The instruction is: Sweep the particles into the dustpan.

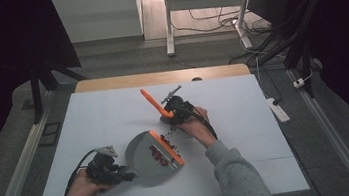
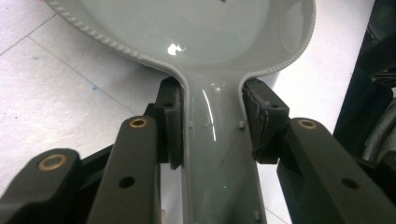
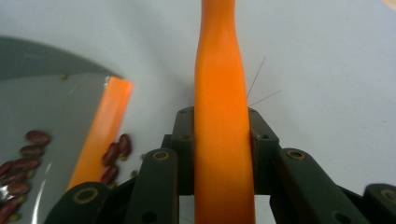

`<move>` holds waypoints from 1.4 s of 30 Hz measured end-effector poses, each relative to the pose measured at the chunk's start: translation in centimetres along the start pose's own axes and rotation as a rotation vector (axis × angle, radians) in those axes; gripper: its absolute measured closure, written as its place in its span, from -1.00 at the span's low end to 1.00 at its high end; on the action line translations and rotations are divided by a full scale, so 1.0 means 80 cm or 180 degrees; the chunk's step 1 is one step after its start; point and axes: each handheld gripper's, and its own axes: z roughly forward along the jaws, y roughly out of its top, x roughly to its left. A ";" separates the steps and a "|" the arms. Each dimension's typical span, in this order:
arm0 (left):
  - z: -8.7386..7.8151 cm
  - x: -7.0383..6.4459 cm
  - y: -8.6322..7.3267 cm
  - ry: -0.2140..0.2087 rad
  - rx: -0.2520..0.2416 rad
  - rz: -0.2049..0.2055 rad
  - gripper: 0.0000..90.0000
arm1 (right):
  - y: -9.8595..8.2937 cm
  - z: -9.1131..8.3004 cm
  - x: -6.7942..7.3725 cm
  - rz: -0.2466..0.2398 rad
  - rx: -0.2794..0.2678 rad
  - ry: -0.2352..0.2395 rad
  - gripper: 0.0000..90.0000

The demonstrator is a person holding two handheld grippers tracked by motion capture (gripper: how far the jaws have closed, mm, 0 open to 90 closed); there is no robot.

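While the left tool (image 1: 121, 175) pinches the grey dustpan's (image 1: 141, 155) handle flat on the worktop (image 1: 267, 132), the right tool (image 1: 176, 112) clamps the orange brush (image 1: 155, 103). Beans (image 1: 158, 154) mostly inside; a few (image 1: 170, 139) beside the lip. Sweeping step; next stroke should push strays over the lip.
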 end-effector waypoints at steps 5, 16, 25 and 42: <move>0.000 0.000 0.000 0.0002 0.0001 0.0001 0.37 | -0.004 -0.004 0.016 -0.0066 -0.0018 0.0127 0.57; 0.000 -0.001 0.000 0.0009 0.0002 -0.0001 0.37 | -0.010 -0.011 0.047 -0.0177 -0.0068 0.0397 0.57; 0.000 -0.001 0.000 0.0008 0.0002 -0.0005 0.37 | -0.008 -0.021 0.075 -0.0163 -0.0274 0.0772 0.57; 0.000 -0.001 0.000 0.0017 0.0000 -0.0001 0.37 | -0.017 -0.047 0.030 0.0036 -0.0464 0.0376 0.57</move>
